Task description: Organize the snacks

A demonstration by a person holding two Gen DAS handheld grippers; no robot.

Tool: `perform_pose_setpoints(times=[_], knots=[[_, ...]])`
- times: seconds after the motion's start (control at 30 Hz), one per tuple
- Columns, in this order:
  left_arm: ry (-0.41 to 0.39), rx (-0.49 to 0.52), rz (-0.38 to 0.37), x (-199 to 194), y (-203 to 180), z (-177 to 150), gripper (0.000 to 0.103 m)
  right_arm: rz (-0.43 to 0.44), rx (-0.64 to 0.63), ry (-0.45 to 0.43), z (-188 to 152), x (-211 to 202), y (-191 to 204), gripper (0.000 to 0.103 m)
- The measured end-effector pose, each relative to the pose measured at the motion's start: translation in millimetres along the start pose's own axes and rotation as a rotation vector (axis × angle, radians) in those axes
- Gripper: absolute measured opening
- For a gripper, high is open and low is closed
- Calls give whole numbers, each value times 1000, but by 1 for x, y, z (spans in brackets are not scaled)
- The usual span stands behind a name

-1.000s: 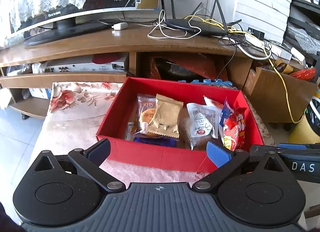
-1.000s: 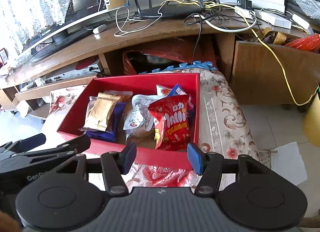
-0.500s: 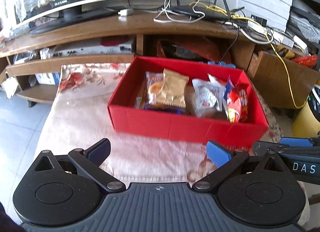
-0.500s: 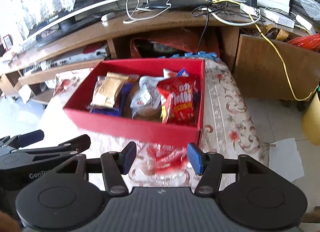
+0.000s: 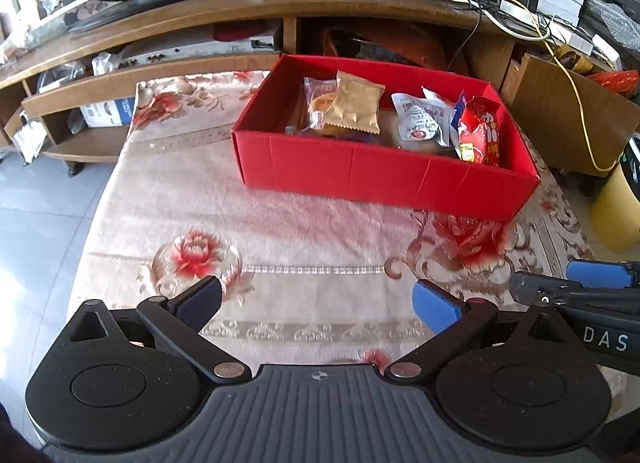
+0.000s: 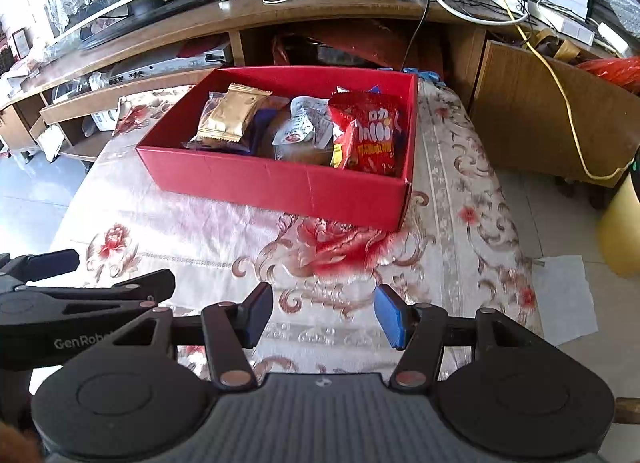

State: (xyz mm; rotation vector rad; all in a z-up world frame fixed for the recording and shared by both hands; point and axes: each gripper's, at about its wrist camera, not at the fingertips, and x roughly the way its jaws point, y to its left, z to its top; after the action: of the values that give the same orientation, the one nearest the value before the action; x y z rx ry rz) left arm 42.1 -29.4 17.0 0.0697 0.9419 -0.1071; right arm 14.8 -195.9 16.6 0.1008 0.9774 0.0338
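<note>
While the table (image 5: pixel 320 223) is stretching out under its flowered cloth, I am watching the red box (image 5: pixel 380 179) sitting well ahead of both tongs, snacks (image 6: pixel 368 135) lying inside it. My left tongs (image 5: pixel 316 305) are hanging wide apart, empty; my right tongs (image 6: pixel 324 315) are gaping narrower, gripping nothing.

Left hand-held gripper (image 5: pixel 316 303): black ribbed body, round discs at 7 and 5 o'clock, silver rivets, blue pads (image 5: pixel 434 305). Right hand-held gripper (image 6: pixel 323 313) matches, white "DAS" lettering.
</note>
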Motion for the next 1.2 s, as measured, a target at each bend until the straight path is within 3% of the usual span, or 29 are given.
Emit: perform_pose_setpoints(times=[0.2,0.9,1.2], knots=[[6,-2,21,-7,-1,-5,103,10,5,-4,-7,-6,1,62],[42,-50,-17,-7,3,-7,102,28,12,-10,-9,-10,0,62],[38,-57,-37,-9,3,-7,97,30,12,-10,-9,-10,0,62]])
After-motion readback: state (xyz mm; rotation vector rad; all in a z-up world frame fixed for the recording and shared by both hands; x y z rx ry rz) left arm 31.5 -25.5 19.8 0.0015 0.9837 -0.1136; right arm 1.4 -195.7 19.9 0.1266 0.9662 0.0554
